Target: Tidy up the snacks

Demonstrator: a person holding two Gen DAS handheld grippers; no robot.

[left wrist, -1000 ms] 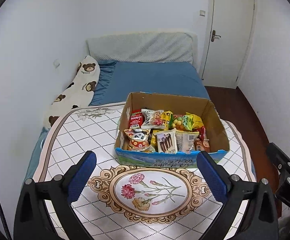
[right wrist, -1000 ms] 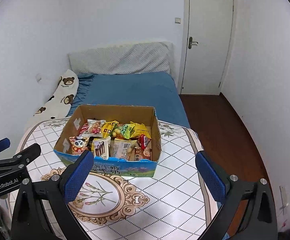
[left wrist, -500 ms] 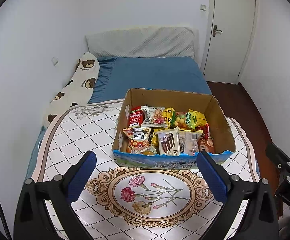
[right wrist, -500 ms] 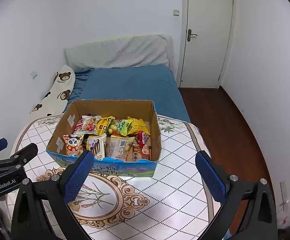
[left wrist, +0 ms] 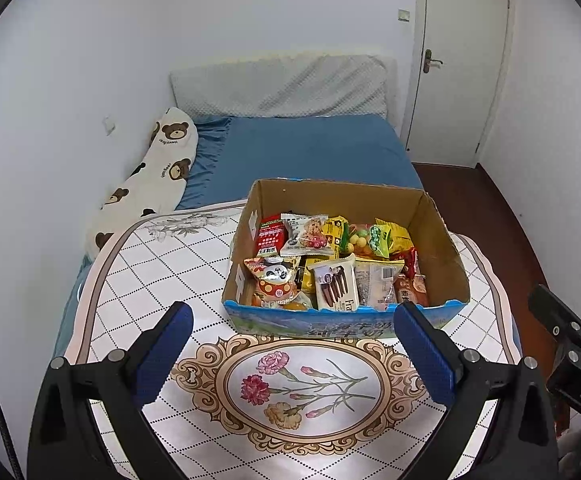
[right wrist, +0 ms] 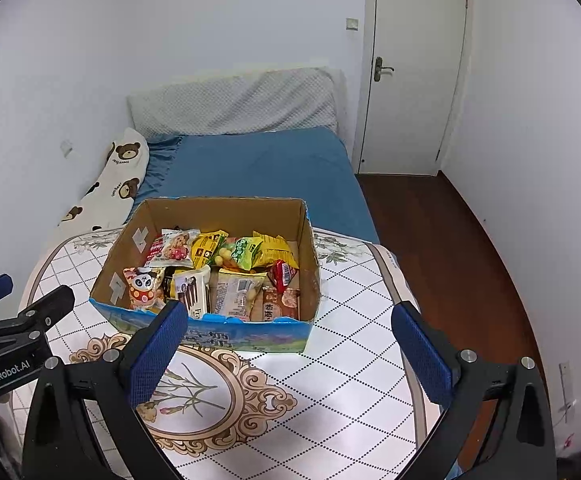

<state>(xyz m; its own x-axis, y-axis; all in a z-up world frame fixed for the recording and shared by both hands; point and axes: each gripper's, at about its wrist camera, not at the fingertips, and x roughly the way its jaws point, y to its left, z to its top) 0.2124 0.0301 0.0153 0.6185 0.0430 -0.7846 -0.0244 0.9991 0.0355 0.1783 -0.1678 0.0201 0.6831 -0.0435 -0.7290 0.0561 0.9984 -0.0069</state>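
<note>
Left tool (left wrist: pixel 292 350), right tool (right wrist: pixel 290 350) — both spread wide, empty.

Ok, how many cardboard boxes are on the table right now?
1. The cardboard box sits toward the far middle of the table, open and full of snack packets. Both grippers are open and apart from it; no other box shows in either view.

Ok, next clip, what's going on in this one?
A person holds two handheld grippers over a patterned tablecloth laid on a bed. The left gripper and right gripper are both open and empty, poised just short of a cardboard box packed with snack packets, including a chocolate stick biscuit pack and a panda snack bag. Nothing has been grasped; all visible snacks sit inside the box.
</note>
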